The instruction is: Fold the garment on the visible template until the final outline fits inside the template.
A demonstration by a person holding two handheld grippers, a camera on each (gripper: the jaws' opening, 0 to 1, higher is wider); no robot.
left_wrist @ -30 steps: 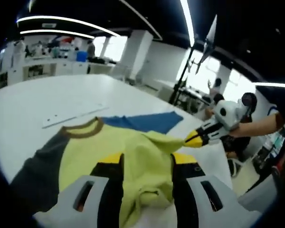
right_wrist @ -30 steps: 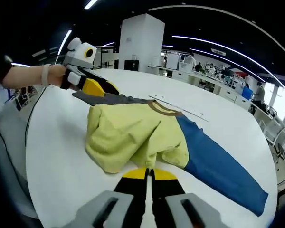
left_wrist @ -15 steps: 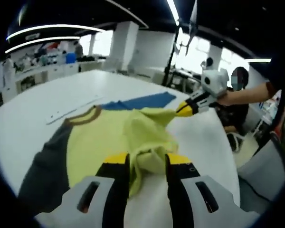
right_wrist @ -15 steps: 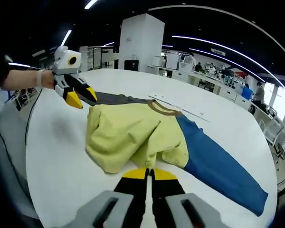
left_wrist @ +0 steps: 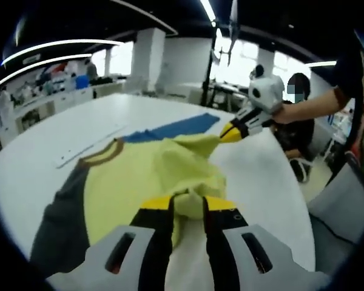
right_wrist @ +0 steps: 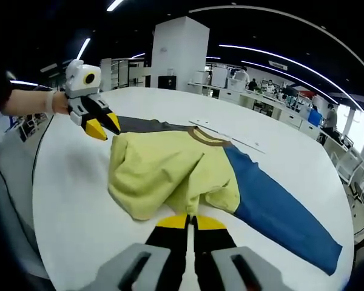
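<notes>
Two grippers work the same hem from opposite ends. The left gripper (left_wrist: 187, 213) has its jaws closed on a bunched fold of the yellow body of the garment (left_wrist: 133, 182), the cloth squeezed between the yellow tips; seen from the right gripper view it hangs near the grey-sleeve side, and from there its tips look close together. The right gripper (right_wrist: 188, 223) has its jaws pressed together with the yellow hem pinched at the tips, cloth rising in a ridge just beyond them; in the left gripper view it sits at the far edge of the yellow fabric, held by a hand (left_wrist: 285, 113). The garment lies on the white table (right_wrist: 73, 206), its body already doubled up toward the brown collar (right_wrist: 206, 138), the grey sleeve (left_wrist: 57, 233) spread to one side and the blue sleeve (right_wrist: 273, 206) stretched out to the other. A pale strip (right_wrist: 227, 134) lies on the table past the collar; whether it marks the template I cannot tell. By my reading the bottom-hem fold is under way. Next, both pinches probably need carrying toward the collar together and laying flat before release, and the sleeves are left to fold in.
</notes>
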